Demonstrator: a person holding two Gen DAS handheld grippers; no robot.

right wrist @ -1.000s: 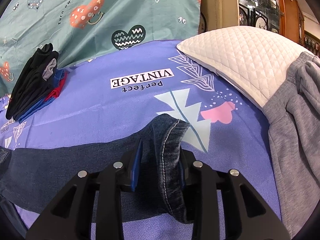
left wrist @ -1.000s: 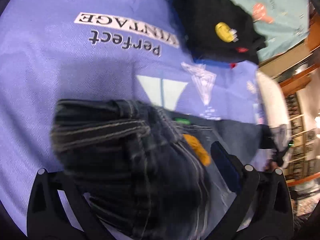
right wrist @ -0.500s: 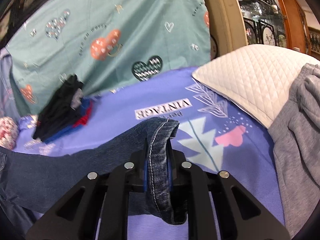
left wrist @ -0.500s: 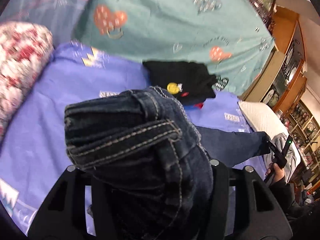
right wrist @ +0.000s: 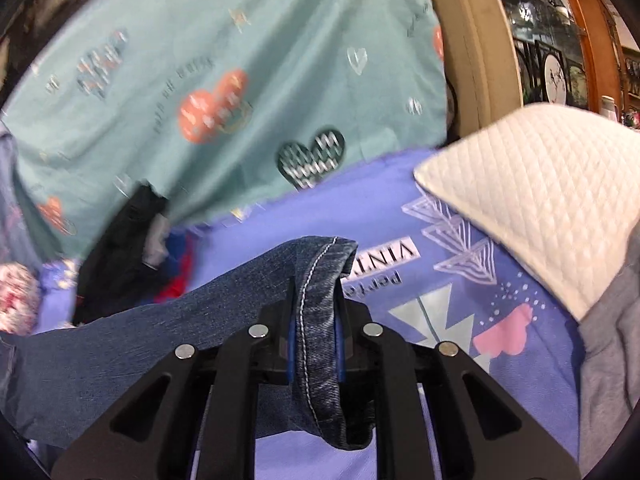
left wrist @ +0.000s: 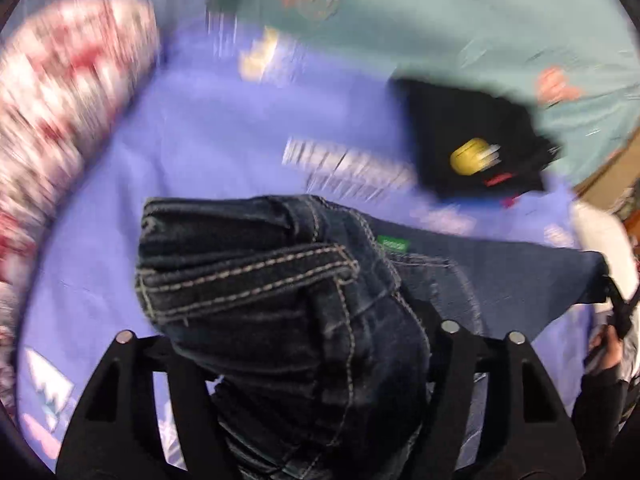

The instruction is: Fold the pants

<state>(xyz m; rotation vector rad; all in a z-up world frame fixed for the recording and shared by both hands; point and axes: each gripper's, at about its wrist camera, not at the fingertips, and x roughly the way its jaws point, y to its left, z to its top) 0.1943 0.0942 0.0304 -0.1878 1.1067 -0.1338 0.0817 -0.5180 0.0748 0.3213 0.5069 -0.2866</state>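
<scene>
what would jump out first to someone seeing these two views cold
The dark jeans fill the left wrist view, their waistband bunched in the left gripper, while the right gripper pinches a leg hem. Behind lie a purple bedsheet, a white quilted pillow at right and a black folded stack.

Blurred red-white cushion (left wrist: 60, 120), sheet lettering (left wrist: 344, 164).

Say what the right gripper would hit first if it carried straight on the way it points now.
Probably the purple bedsheet, near its "VINTAGE" print, just beyond the jeans hem clamped in the right gripper. Past that hangs the teal heart-print sheet. Fisheye depth is uncertain, so the sheet is only a likely first contact.
</scene>
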